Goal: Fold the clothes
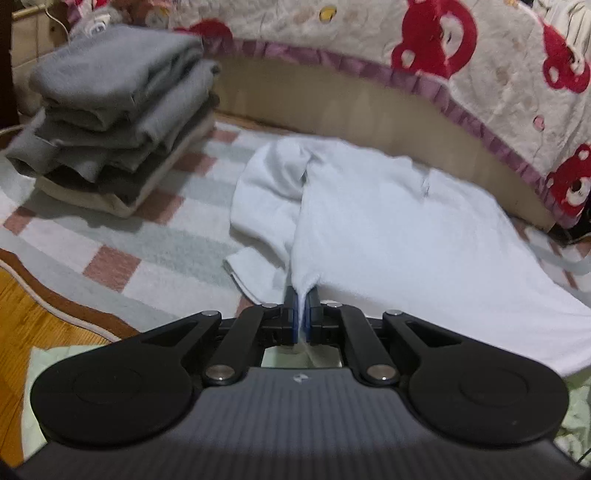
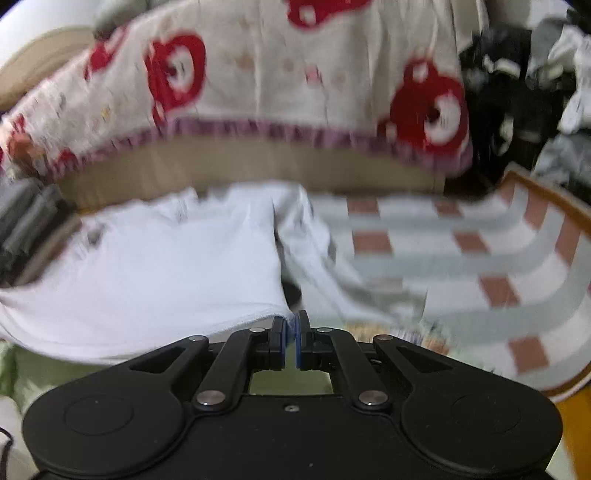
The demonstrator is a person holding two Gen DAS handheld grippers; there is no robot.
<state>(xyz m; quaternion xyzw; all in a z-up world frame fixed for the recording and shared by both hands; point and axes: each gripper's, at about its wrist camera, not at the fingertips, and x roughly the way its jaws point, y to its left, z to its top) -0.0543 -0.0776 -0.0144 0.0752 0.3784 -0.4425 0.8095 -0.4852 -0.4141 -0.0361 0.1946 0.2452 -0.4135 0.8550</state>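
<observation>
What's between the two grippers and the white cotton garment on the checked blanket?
Nothing visible. The left gripper is already clamped on a fold of the white cotton garment, and the right gripper sits at its hem; whether cloth is pinched there is unclear.

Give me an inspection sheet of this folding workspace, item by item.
Surface: checked blanket over wood floor.
Job's things: white garment spread out, one part bunched; stack of folded grey clothes to its left.
Clutter: dark heap of clothes at far right.
Grippers: left gripper shut on the white garment's edge; right gripper nearly closed at its hem, grip unclear.
Cables: white cord, far left.
Surroundings: bear-print bedcover behind.
</observation>
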